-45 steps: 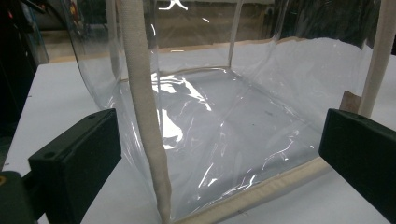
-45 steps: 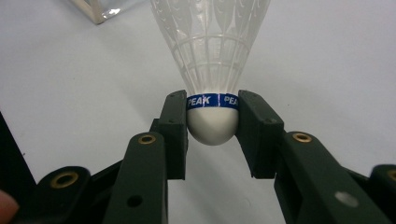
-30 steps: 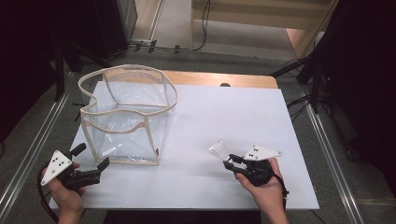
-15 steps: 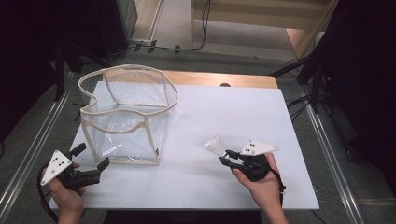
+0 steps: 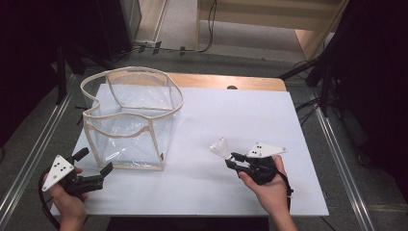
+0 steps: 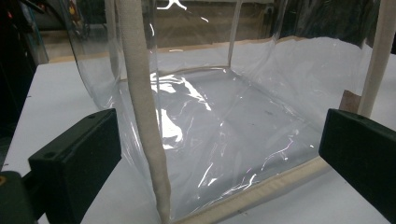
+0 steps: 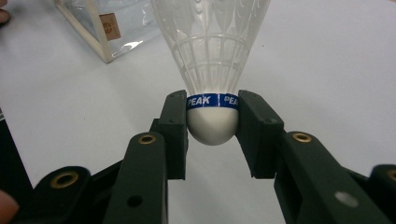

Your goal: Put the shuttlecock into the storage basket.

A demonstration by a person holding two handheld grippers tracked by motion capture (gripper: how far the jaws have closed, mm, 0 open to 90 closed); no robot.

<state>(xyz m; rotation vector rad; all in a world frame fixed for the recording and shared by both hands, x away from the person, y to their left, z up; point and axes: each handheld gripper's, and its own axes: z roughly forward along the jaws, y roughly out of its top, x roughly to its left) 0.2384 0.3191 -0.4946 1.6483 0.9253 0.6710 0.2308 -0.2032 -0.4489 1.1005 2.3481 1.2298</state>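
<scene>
a clear bag (image 5: 130,120) with beige trim stands open on the white desk (image 5: 231,115), well left of the right gripper (image 5: 230,159). a small brown tag (image 7: 109,26) on the bag is too blurred to read. the shuttlecock (image 7: 212,65) has a blue band reading "peak"; the right fingers (image 7: 175,130) clamp its white cork, skirt pointing away. the left gripper (image 5: 94,166), fingers (image 6: 77,156) apart, sits just before the bag's near corner.
</scene>
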